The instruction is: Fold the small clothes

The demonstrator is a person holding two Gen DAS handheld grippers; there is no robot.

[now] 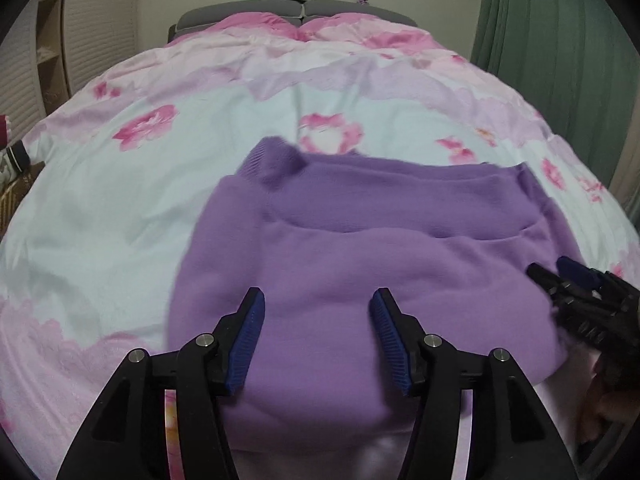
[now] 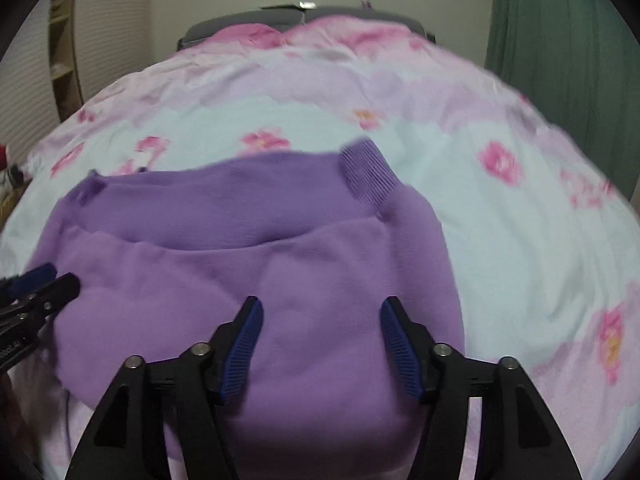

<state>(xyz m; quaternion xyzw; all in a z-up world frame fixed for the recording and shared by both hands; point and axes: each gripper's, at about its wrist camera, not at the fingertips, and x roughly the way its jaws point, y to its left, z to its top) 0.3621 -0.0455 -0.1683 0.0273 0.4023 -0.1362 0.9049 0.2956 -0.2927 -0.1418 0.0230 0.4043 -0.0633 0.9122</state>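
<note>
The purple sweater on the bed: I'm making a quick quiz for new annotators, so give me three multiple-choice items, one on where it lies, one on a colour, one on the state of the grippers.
1. Where does the purple sweater lie?
A. on the floral bedspread
B. on a wooden shelf
C. over the green curtain

2. What colour are the pads on the gripper fingers?
A. red
B. blue
C. white

3. How do both grippers stand?
A. both clamped on a cuff
B. one shut, one open
C. both open, nothing pinched

Key:
1 A: the floral bedspread shows all round the sweater.
2 B: ribbed blue pads line each finger in both wrist views.
3 C: the left gripper and right gripper show a wide gap, with the fabric lying below the pads, not pressed between them.
</note>
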